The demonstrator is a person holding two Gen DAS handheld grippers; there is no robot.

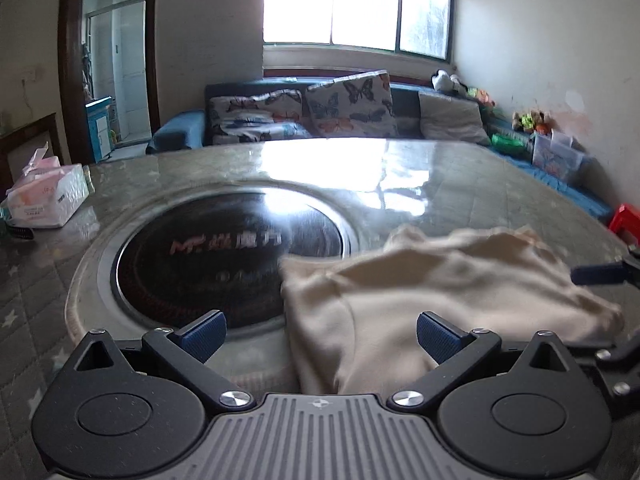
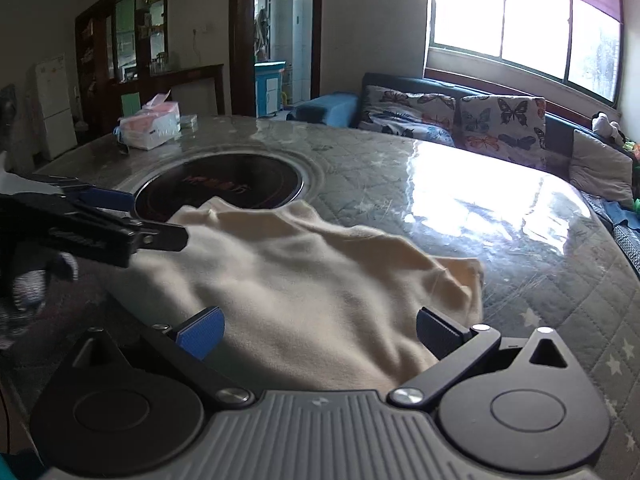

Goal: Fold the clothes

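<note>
A cream garment lies loosely bunched on the glass-topped table, partly over the round black hotplate. My left gripper is open, its blue pads wide apart just above the garment's near left edge. My right gripper is open too, low over the garment near its front edge. In the right wrist view the left gripper reaches in from the left, beside the garment's far left corner. Neither holds cloth.
A tissue pack sits at the table's far left. A sofa with butterfly cushions stands behind the table under the window. A red stool is at the right. The hotplate is sunk in the table's middle.
</note>
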